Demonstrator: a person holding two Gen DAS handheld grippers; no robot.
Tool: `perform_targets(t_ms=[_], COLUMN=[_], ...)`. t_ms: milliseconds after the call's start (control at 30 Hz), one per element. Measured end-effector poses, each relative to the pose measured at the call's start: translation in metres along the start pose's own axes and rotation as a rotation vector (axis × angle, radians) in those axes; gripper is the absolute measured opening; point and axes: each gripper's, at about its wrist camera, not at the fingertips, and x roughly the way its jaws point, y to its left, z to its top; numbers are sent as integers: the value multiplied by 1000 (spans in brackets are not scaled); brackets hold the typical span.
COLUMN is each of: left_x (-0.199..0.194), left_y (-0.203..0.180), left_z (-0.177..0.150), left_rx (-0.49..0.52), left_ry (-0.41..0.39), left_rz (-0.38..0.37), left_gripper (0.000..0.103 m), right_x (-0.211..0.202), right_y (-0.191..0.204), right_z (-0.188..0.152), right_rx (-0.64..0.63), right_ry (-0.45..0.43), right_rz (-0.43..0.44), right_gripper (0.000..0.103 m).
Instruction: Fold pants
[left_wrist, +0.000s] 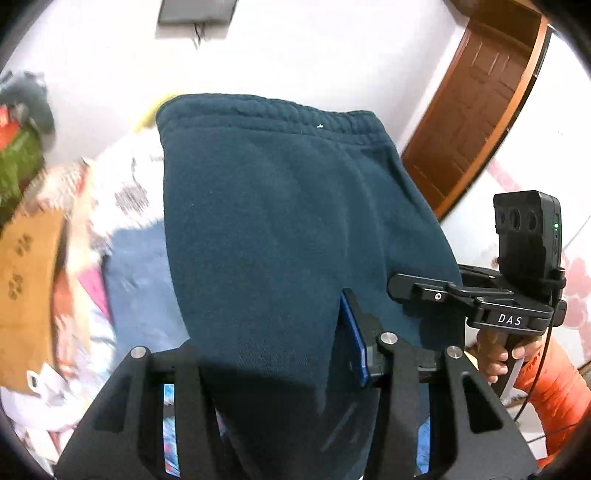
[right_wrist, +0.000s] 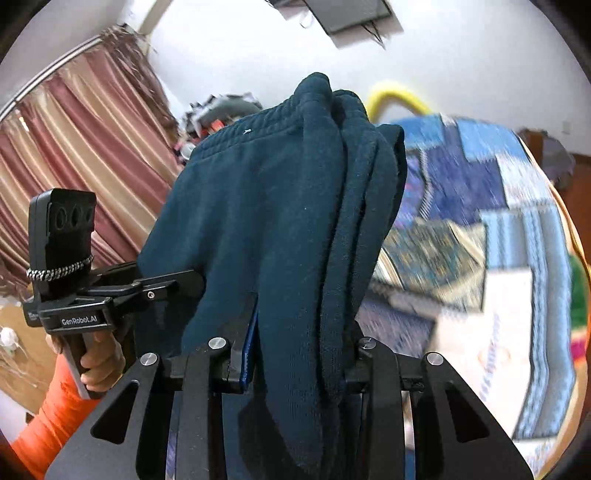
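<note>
Dark teal sweatpants (left_wrist: 277, 203) hang lifted between both grippers, with the ribbed waistband at the far end. In the left wrist view my left gripper (left_wrist: 273, 350) is shut on one side of the cloth; its blue pad (left_wrist: 352, 332) presses the fabric and the other finger is hidden under it. My right gripper (left_wrist: 413, 290) grips the opposite edge. In the right wrist view my right gripper (right_wrist: 299, 343) is shut on a bunched, several-layer fold of the pants (right_wrist: 277, 221). My left gripper (right_wrist: 173, 282) bites into the cloth at the left.
A patchwork bedspread (right_wrist: 480, 221) lies below the pants, and blue cloth (left_wrist: 136, 277) shows under them. A brown door (left_wrist: 480, 110), striped curtains (right_wrist: 74, 147) and a cardboard box (left_wrist: 26, 295) stand around. Hands in orange sleeves (left_wrist: 554, 398) hold the handles.
</note>
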Motion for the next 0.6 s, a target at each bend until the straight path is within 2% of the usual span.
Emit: perform_targets(t_ms=[133, 300, 467, 600], left_x=[-11, 3, 42, 93], left_y=[30, 73, 131, 179], left_z=[17, 26, 30, 22], left_rx=[-17, -51, -122, -225], left_ry=[-56, -80, -85, -44], left_rz=[36, 81, 107, 104], left_gripper=[46, 46, 46, 46], right_x=[23, 75, 139, 195], right_y=[14, 22, 14, -2], right_z=[26, 53, 72, 72], right_rx=[-26, -49, -44, -22], right_ry=[-18, 2, 63, 130], right_rz=[23, 26, 33, -5], right_gripper=[29, 29, 29, 29])
